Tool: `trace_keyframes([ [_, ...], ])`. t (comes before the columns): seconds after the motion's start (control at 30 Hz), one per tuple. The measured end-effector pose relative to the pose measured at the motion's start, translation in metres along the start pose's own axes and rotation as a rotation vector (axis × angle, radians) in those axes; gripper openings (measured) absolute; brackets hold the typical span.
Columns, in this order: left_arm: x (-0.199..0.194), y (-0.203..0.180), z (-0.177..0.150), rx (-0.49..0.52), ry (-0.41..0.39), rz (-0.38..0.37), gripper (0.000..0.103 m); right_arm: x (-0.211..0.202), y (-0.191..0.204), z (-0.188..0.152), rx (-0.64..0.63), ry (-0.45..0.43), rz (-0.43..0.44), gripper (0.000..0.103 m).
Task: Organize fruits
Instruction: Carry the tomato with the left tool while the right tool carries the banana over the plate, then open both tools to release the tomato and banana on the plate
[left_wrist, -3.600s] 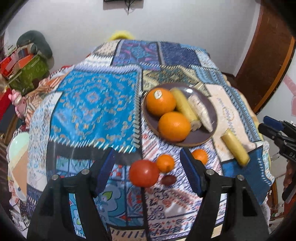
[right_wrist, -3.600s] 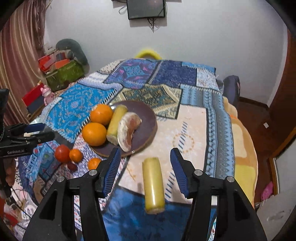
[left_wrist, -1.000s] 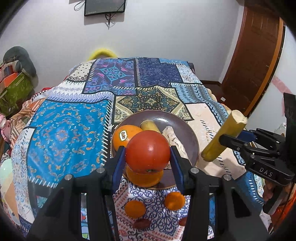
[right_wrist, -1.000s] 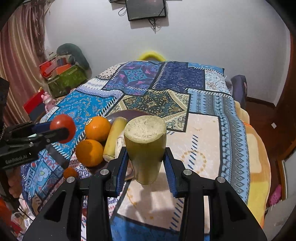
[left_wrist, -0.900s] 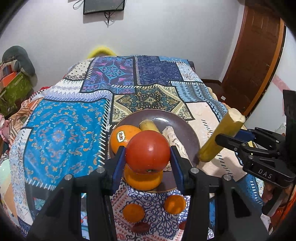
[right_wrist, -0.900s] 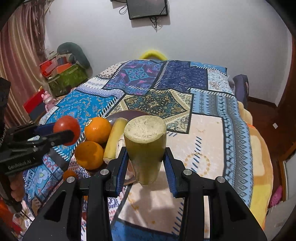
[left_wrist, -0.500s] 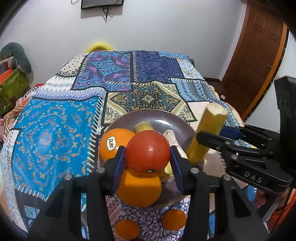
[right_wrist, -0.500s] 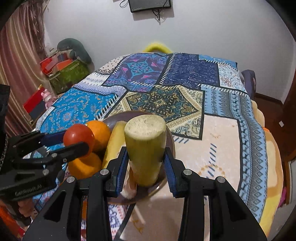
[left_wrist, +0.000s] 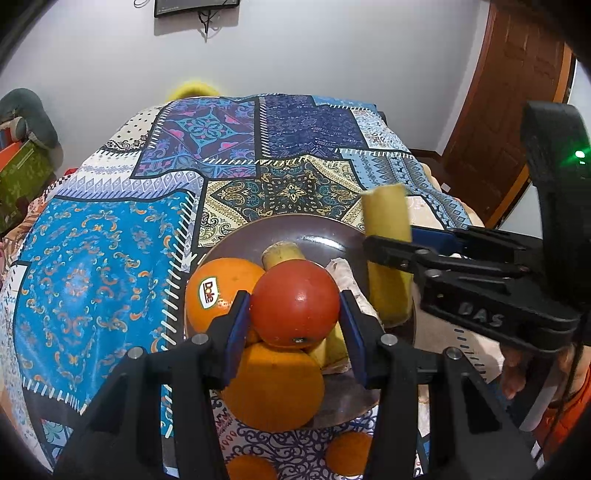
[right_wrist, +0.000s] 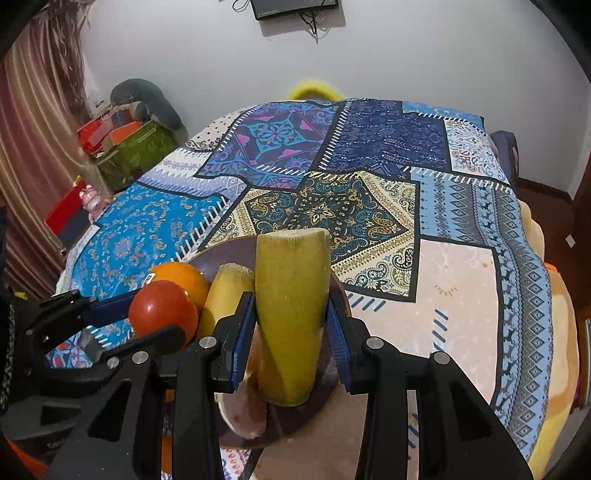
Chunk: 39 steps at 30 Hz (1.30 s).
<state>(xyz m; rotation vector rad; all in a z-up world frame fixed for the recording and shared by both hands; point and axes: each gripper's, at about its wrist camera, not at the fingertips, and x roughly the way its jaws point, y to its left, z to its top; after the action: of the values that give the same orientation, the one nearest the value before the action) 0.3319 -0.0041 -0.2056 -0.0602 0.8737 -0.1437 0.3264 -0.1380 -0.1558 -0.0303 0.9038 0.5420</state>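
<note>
The left gripper (left_wrist: 294, 325) is clamped on a red tomato (left_wrist: 295, 302), its blue pads pressed to either side of it, held just above the brown plate (left_wrist: 314, 232). Right beneath the tomato sits a big orange (left_wrist: 275, 387), and just ahead and to the left of the gripper a second orange with a Dole sticker (left_wrist: 218, 290) rests on the plate. Ahead of the tomato the cut end of a yellow stalk (left_wrist: 281, 254) pokes up from the plate, with a pale peeled piece (left_wrist: 351, 291) lying to its right.

The right gripper (right_wrist: 291, 328) is clenched around another yellowish stalk piece (right_wrist: 291, 314), which stands nearly upright between its fingers, lower end down over the right part of the plate (right_wrist: 218, 254); whether it touches the plate I cannot tell. To that gripper's left are the tomato (right_wrist: 162, 308) and the left gripper (right_wrist: 147, 325).

Below the left gripper, off the plate, two small oranges (left_wrist: 347, 454) lie on the patchwork cloth (left_wrist: 110, 258).
</note>
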Motion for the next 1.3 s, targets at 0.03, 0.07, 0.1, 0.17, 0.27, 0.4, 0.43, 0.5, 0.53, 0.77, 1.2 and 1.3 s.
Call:
trace_keyframes([
  [0.03, 0.000, 0.000, 0.000, 0.002, 0.000, 0.001, 0.047, 0.003, 0.001, 0.001, -0.007, 0.009, -0.006, 0.035],
  [0.07, 0.000, -0.001, 0.000, 0.004, 0.000, 0.002, 0.047, 0.006, 0.002, 0.001, -0.013, 0.017, -0.011, 0.035],
  [0.1, 0.000, -0.001, -0.001, 0.006, -0.001, 0.002, 0.047, 0.010, 0.003, 0.001, -0.019, 0.026, -0.016, 0.035],
  [0.17, 0.000, 0.000, -0.001, 0.006, -0.003, 0.000, 0.047, 0.016, 0.006, 0.000, -0.034, 0.050, -0.021, 0.035],
  [0.27, 0.000, 0.002, -0.001, -0.001, -0.004, -0.009, 0.048, 0.020, 0.008, -0.001, -0.048, 0.064, -0.029, 0.036],
  [0.4, 0.002, 0.003, -0.001, -0.015, 0.006, -0.020, 0.050, 0.014, 0.005, -0.001, -0.049, 0.050, -0.043, 0.036],
  [0.43, 0.002, 0.003, -0.001, -0.016, 0.006, -0.017, 0.050, 0.013, 0.005, -0.001, -0.051, 0.051, -0.041, 0.036],
  [0.5, 0.001, 0.002, -0.001, -0.020, 0.014, -0.026, 0.051, 0.009, 0.004, -0.001, -0.062, 0.048, -0.050, 0.036],
  [0.53, 0.001, 0.002, -0.001, -0.023, 0.015, -0.031, 0.051, 0.008, 0.004, -0.001, -0.063, 0.046, -0.053, 0.036],
  [0.77, -0.022, 0.001, 0.000, -0.018, -0.022, -0.010, 0.051, -0.016, 0.004, -0.007, -0.053, 0.019, -0.043, 0.039],
  [1.2, -0.097, 0.015, -0.011, -0.078, -0.164, 0.025, 0.055, -0.081, 0.033, -0.023, -0.087, -0.083, -0.039, 0.047],
  [1.3, -0.110, 0.017, -0.015, -0.053, -0.146, 0.046, 0.057, -0.090, 0.039, -0.030, -0.091, -0.089, -0.031, 0.047],
])
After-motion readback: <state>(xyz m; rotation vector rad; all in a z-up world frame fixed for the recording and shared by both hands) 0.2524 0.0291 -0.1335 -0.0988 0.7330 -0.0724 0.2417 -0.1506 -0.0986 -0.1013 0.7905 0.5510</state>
